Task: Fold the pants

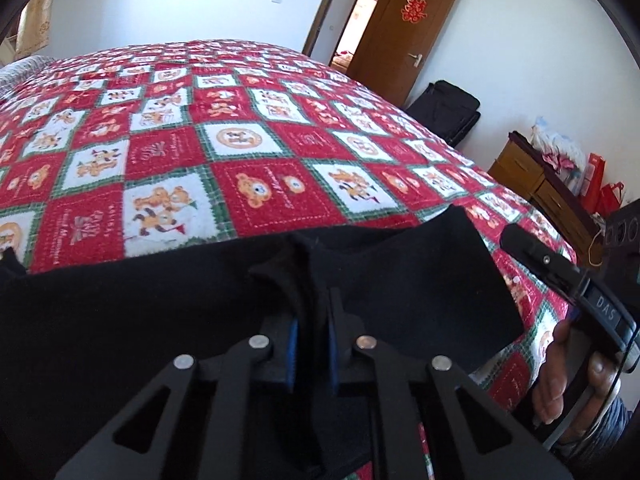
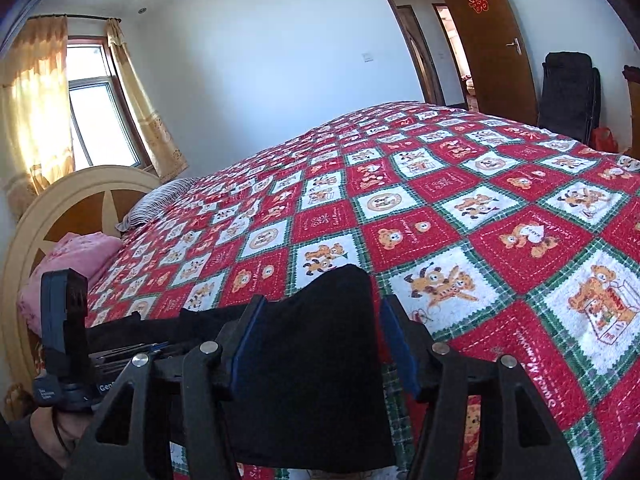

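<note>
Black pants (image 1: pixel 400 280) handled on a quilted bed (image 1: pixel 240 128)

Cloth is clamped by the left gripper (image 1: pixel 310 312); the right gripper (image 2: pixel 320 320) is held apart around a fold, unpressed.

The black pants (image 1: pixel 400 280) run off both views' lower edges; the left gripper (image 1: pixel 312 280) hides their pinched fold.

a red patchwork quilt (image 2: pixel 480 208) covers the bed, with a pink pillow (image 2: pixel 76 256), curtains (image 2: pixel 36 108) and a brown door (image 1: pixel 404 28).
</note>
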Tool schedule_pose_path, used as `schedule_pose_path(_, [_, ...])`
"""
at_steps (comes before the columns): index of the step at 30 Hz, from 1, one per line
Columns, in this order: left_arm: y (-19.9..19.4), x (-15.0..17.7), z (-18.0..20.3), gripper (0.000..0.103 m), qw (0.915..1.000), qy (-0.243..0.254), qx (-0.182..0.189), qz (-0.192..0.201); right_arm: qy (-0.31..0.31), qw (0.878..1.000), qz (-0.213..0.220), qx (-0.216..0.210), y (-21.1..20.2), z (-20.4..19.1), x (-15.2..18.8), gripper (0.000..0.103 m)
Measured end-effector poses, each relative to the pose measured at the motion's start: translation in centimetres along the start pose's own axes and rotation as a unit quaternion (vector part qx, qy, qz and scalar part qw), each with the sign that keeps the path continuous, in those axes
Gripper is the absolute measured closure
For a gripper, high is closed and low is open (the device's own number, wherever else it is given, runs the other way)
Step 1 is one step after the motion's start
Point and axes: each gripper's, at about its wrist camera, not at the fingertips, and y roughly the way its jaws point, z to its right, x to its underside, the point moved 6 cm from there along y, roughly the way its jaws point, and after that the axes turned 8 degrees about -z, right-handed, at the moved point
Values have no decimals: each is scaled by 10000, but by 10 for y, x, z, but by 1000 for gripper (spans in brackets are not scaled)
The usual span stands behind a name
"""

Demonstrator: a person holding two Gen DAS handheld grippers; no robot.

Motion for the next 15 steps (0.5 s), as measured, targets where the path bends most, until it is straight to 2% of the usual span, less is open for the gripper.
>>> schedule_pose_path(5, [-26,-8,-13,91,9994,-251,132,179,126,9996,243,62,-9,5,-2,39])
schedule_pose_path(10, [-53,-9,-39,91,9982,-523,-147,254,44,9998,203,-23,-7,-1,1,38])
schedule_pose_path(15, [-42,-2,-65,91,9969,-719,-292,102,-435,9982,72,-405,-3,-31,8,37])
